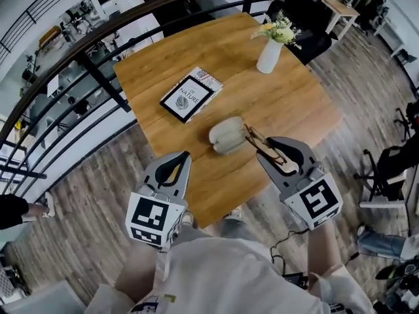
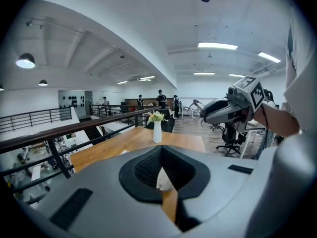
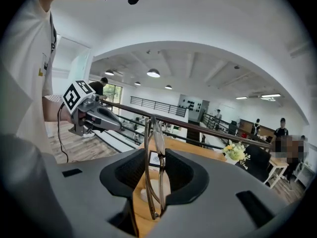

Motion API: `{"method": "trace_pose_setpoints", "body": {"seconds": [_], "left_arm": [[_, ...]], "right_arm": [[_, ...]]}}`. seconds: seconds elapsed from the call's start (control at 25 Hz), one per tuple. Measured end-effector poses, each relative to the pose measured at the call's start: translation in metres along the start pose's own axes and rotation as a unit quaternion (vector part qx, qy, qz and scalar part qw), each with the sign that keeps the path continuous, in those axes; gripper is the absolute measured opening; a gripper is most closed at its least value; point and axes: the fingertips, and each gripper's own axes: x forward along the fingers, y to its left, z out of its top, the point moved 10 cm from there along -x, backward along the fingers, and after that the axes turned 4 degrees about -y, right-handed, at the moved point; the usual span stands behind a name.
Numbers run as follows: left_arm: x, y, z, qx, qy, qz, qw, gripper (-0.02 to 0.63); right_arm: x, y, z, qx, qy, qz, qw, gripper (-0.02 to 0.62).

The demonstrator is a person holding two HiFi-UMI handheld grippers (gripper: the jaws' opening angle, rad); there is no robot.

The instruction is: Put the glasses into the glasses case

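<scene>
A pale, rounded glasses case [image 1: 226, 135] lies on the wooden table [image 1: 288, 103] near its front edge. The brown-framed glasses [image 1: 263, 146] stand on edge between the pads of my right gripper [image 1: 270, 152], which is shut on them just right of the case. In the right gripper view the glasses [image 3: 154, 162] rise out of the jaws, with the case [image 3: 146, 192] seen low behind them. My left gripper [image 1: 182, 160] hovers at the table's front edge, left of the case, its tips meeting with nothing held. Through its narrow gap the case [image 2: 162, 179] shows.
A book with a dark cover [image 1: 190, 95] lies left of the table's middle. A white vase of flowers [image 1: 270, 52] stands at the far right. A dark railing [image 1: 98, 77] runs along the table's left and far sides. Office chairs [image 1: 386, 169] stand on the floor at right.
</scene>
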Motion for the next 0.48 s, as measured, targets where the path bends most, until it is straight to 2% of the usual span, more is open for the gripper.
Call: {"method": "trace_pose_setpoints", "body": {"seconds": [0.16,0.32,0.48], "left_arm": [[0.018,-0.014,0.003,-0.011,0.018,0.03,0.9993,0.015],[0.034,-0.024,0.004,-0.015,0.027,0.053,0.9981,0.015],[0.048,-0.032,-0.001,-0.025,0.037,0.07,0.9966,0.015]], "right_arm": [[0.013,-0.034,-0.012,-0.022,0.014,0.062,0.998,0.146],[0.036,-0.059,-0.031,-0.039,0.03,0.136,0.989,0.146],[0.064,-0.074,-0.05,-0.066,0.054,0.18,0.98,0.146]]}}
